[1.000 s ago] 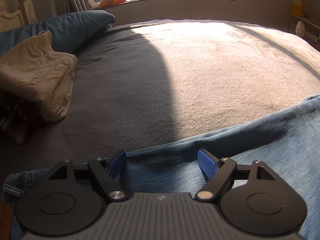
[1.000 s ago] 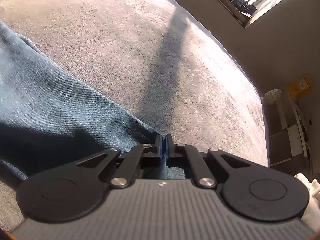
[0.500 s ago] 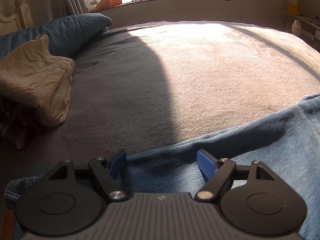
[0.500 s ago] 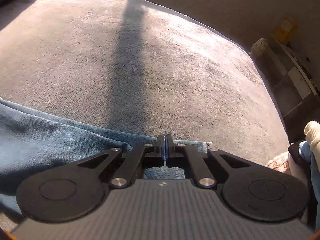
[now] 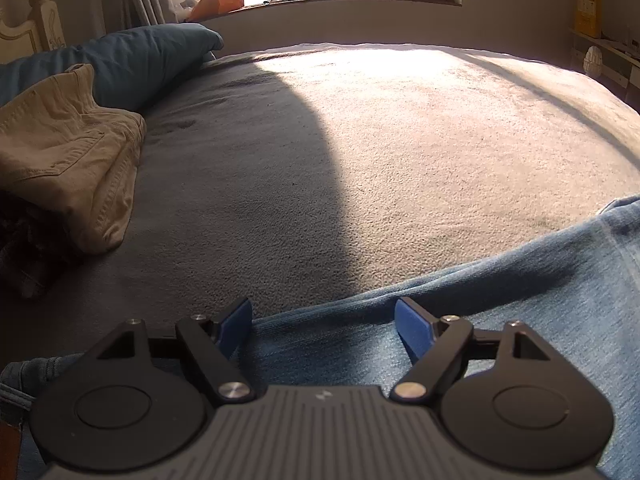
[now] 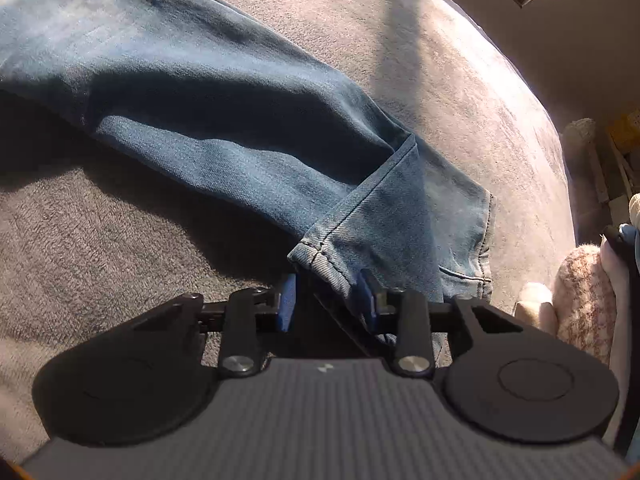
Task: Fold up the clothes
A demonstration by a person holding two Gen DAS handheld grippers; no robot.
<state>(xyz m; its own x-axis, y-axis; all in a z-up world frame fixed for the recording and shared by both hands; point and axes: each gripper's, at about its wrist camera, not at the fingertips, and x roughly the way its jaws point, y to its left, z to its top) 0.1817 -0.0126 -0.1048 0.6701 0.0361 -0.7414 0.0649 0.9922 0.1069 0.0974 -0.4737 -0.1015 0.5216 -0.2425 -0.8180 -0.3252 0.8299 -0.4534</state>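
The left gripper [image 5: 323,330] tilts downward over the jeans [image 5: 520,300] on the bed [image 5: 400,140], jaws wide apart and empty. The right gripper [image 6: 327,300], pitched down steeply, is opening, with the folded hem [image 6: 340,256] between its pads, no longer pinched.

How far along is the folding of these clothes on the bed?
Done, it seems: beige trousers lie folded beside the blue pillow. In hand: the blue jeans lie stretched across the bed; the right gripper is opening, with the leg hem between its jaws, while the left gripper sits open over the denim. Left: the jeans look unfolded.
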